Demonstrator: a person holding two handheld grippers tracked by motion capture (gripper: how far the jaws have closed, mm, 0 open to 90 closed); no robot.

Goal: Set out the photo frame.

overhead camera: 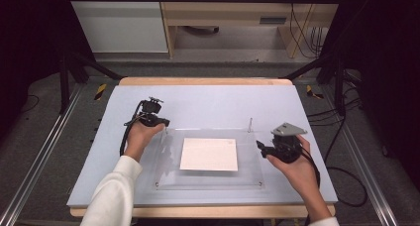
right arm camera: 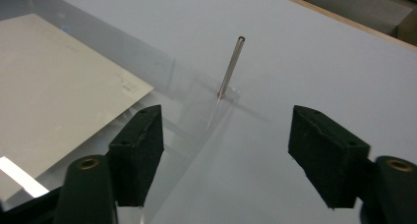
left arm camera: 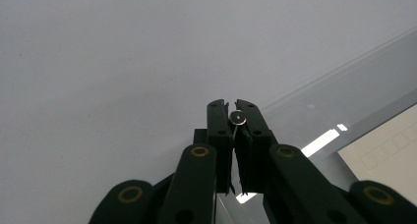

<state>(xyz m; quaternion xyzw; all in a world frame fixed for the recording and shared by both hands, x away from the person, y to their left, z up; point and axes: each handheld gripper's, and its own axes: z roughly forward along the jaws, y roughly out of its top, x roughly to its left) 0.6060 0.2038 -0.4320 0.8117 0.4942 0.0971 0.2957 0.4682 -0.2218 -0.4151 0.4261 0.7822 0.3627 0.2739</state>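
Between the left gripper's (left arm camera: 235,117) clamped jaws sits a thin metal pin (left arm camera: 238,118), seen end-on at the far left corner of a clear plate (overhead camera: 168,179). Across the plate, the right gripper (right arm camera: 223,150) is released — jaws wide apart, nothing between them. Just ahead of it a second pin (right arm camera: 230,67) stands upright in the plate's far right corner, apart from both jaws. A white sheet (overhead camera: 209,154) lies under the plate's middle — all of it on a pale grey mat (overhead camera: 208,104) over the table.
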